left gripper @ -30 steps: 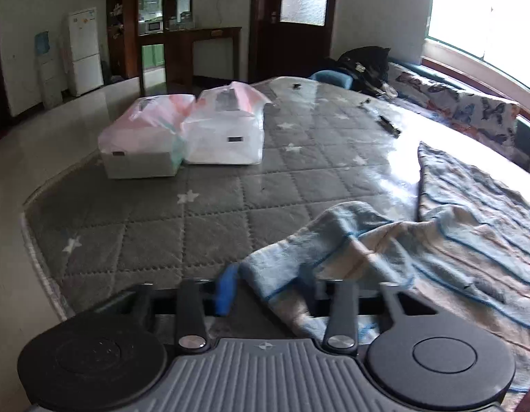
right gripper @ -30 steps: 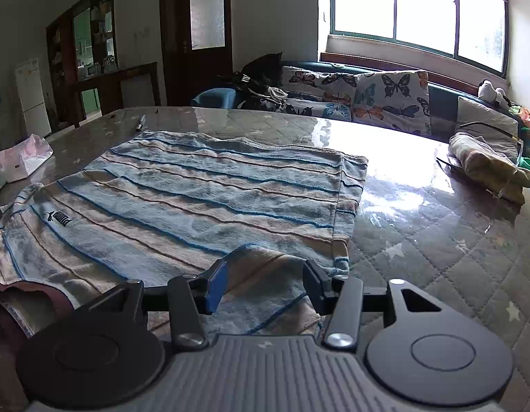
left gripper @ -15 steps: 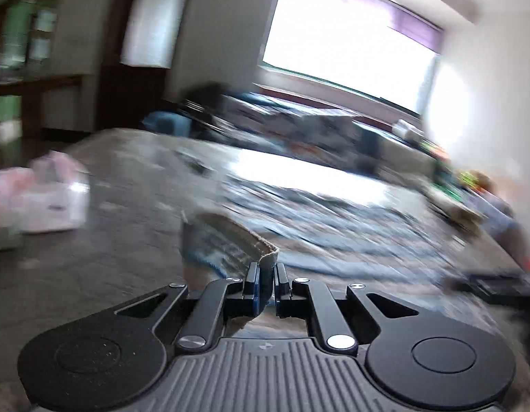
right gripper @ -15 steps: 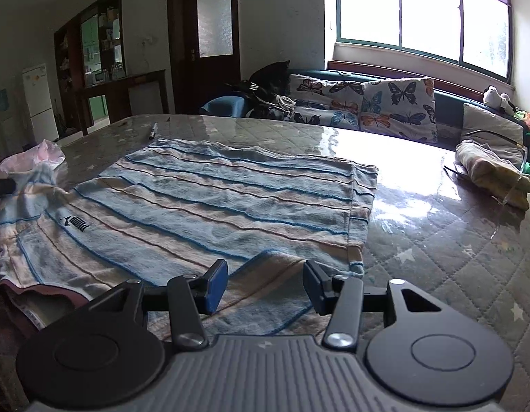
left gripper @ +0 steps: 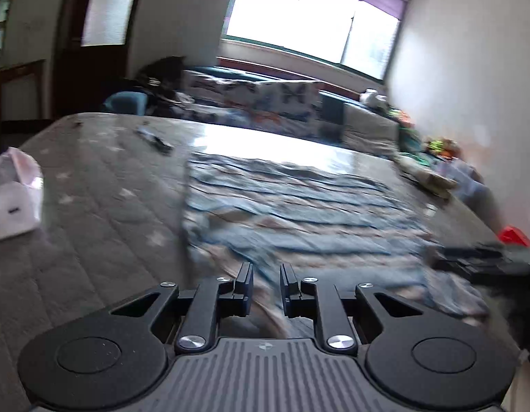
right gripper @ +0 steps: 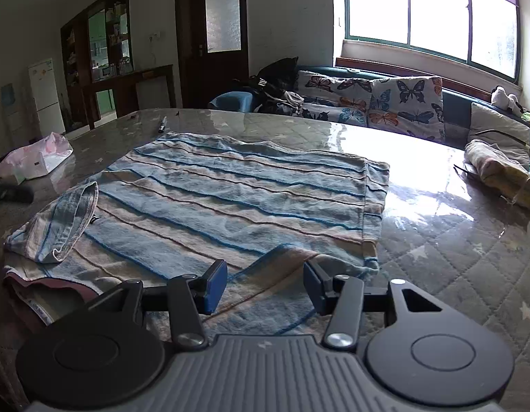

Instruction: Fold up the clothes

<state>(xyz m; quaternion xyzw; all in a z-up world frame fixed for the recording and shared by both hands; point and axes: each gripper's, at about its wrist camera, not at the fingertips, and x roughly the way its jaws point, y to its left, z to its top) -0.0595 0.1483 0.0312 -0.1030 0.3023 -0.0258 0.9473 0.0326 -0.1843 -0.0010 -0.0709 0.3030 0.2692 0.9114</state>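
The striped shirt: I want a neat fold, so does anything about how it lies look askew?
Mostly flat, but the striped shirt has its left sleeve flopped over the body at a slant, cuff gaping, and the near collar edge is bunched with the lining showing. The near right sleeve lies folded inward.

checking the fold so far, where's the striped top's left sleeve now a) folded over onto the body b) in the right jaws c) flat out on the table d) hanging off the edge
a: the sleeve lies doubled over onto the striped top.
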